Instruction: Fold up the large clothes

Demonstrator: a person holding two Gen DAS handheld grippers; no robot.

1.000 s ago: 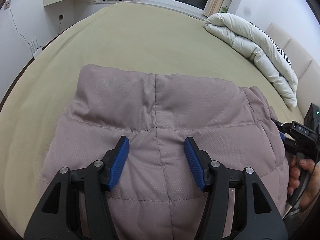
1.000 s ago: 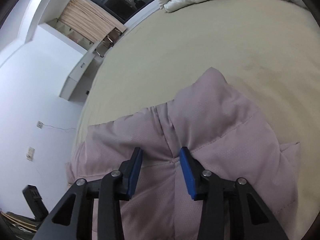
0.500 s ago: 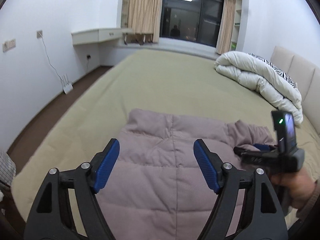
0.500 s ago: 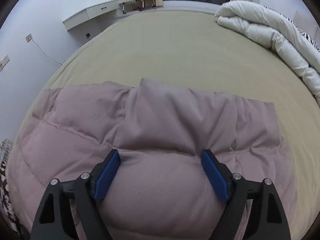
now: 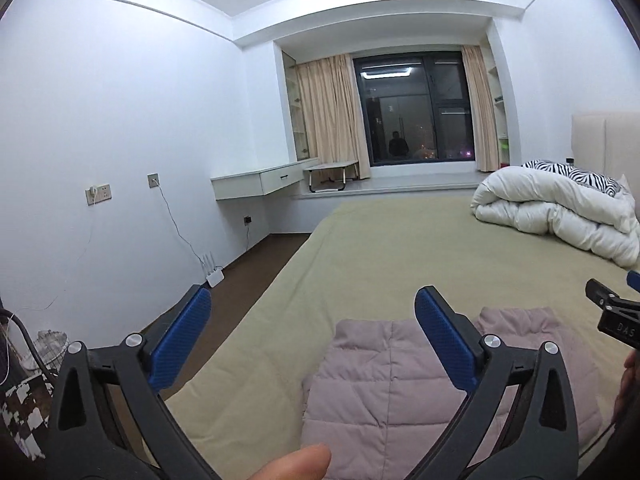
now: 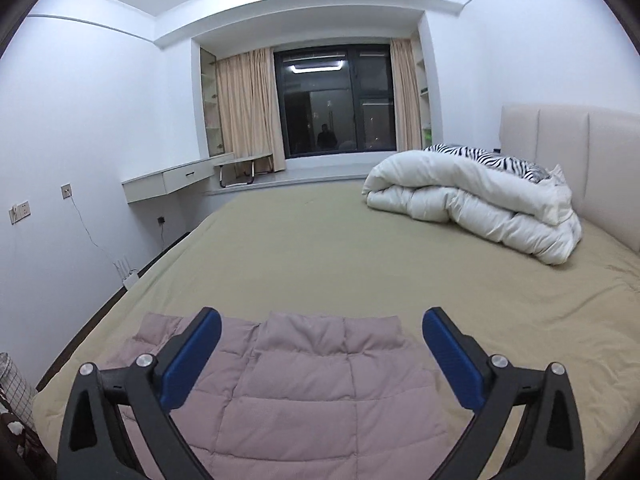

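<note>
Apparently jacket (image 6: 304,392) below (untouched) spread jaws.

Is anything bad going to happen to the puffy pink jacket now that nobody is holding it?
Maybe. The folded jacket is puffy, and both the left gripper and right gripper are open and off it, so the fold might spring back open. It also lies close to the near corner of the bed, where the floor shows just beside it, so a nudge might slide it off.
</note>
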